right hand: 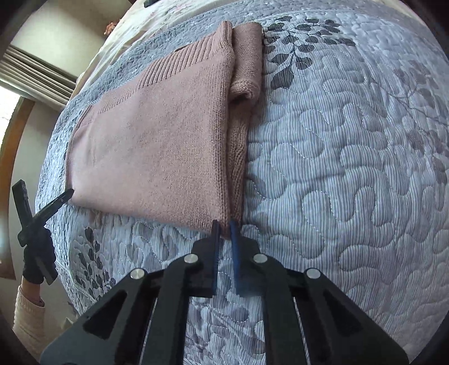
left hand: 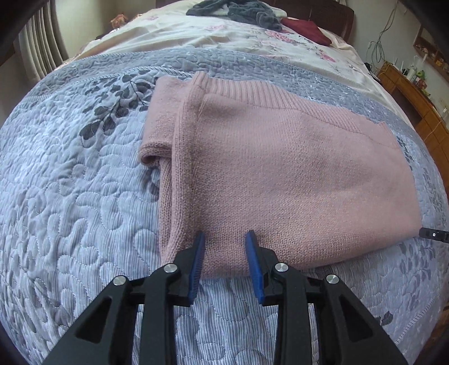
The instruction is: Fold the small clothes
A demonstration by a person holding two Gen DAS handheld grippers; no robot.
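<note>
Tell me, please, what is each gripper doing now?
Left gripper: open, at the pink sweater edge.
Right gripper: nearly closed at its corner; grip cannot be told.

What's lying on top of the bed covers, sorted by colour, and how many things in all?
Pink: 1, the folded pink sweater
Dark grey: 1, the dark grey heap of clothes; how many pieces are in it cannot be told
Maroon: 1, the maroon cloth
Total: 3
</note>
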